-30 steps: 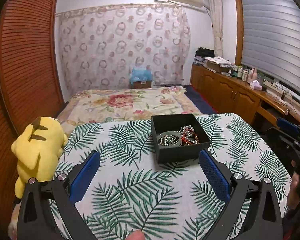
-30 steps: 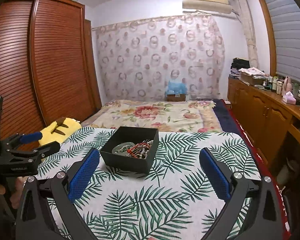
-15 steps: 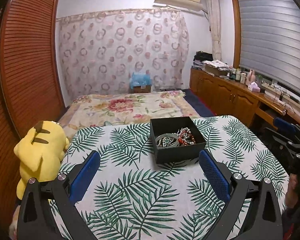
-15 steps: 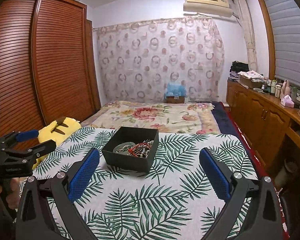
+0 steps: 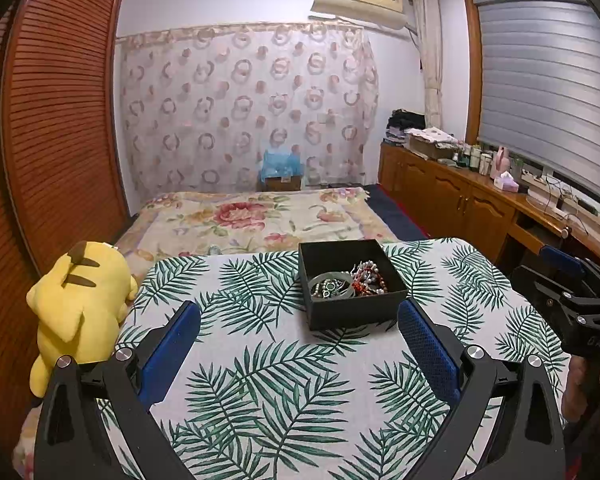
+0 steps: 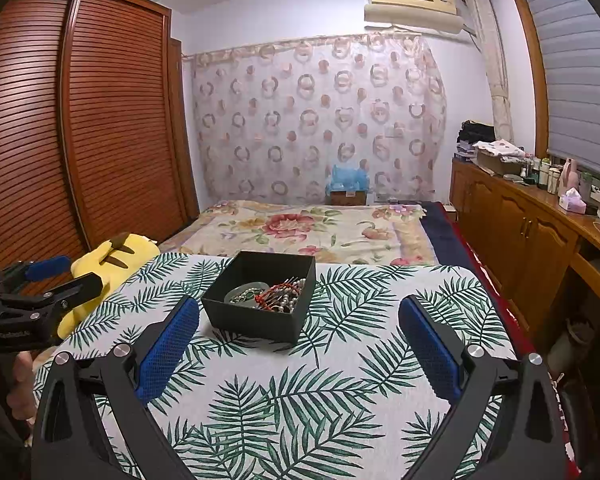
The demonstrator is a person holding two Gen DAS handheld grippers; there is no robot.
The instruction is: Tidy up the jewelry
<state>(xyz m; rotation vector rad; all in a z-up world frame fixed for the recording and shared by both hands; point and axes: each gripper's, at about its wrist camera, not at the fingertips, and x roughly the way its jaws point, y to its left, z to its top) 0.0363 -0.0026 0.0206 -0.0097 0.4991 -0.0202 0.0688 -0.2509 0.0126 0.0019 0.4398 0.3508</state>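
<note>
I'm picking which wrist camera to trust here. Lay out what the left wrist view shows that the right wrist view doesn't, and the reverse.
Only the left wrist view shows the whole yellow plush toy beside the table, and the right gripper from outside.

Only the right wrist view shows the ceiling, the left gripper from outside, and a hand below it.

Both show the black box of tangled jewelry on the leaf-print cloth, the bed, and each camera's own open blue pads.

A bedroom: slatted wooden wardrobe [image 6: 112, 120] on the left, a flowered bed [image 5: 256, 216] ahead, a ring-patterned curtain [image 5: 244, 108] behind it, wooden cabinets [image 6: 516, 224] under a blinded window [image 5: 548, 92]
</note>
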